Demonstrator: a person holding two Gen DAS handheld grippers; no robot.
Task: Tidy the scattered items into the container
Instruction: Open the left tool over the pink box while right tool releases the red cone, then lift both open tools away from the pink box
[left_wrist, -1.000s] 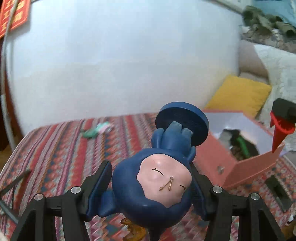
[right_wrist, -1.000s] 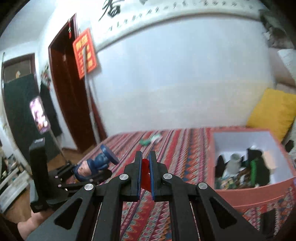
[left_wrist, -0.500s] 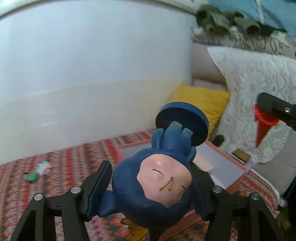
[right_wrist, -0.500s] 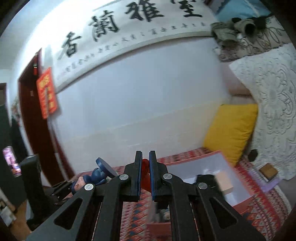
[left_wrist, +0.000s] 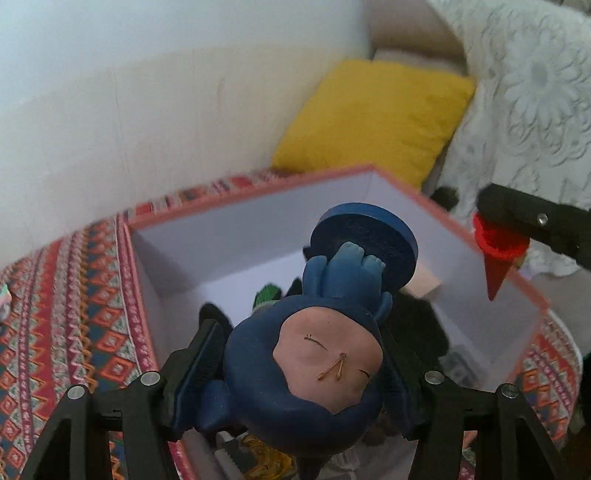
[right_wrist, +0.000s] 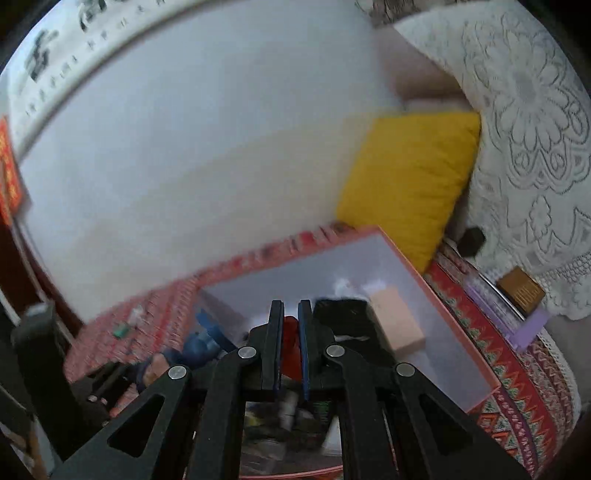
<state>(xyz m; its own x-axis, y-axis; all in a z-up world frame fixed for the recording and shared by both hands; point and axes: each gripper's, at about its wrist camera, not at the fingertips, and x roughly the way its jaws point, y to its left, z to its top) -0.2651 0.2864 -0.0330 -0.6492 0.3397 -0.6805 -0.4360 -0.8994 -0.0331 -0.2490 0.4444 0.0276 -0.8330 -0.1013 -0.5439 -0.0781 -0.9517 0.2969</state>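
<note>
The pink box (left_wrist: 439, 218), white inside and already holding dark oddments, sits on the patterned cloth (left_wrist: 66, 295) directly beneath and ahead of both tools, its open top ready to take what is dropped. The left hand-held gripper (left_wrist: 306, 369) clamps a blue figurine (left_wrist: 314, 369) by the head, round base pointing forward over the box interior, probably so it falls clear of the wall. To its right, the right hand-held gripper (right_wrist: 290, 350) pinches a red cone (left_wrist: 496, 254), tip down above the box's right rim, likely for release too.
</note>
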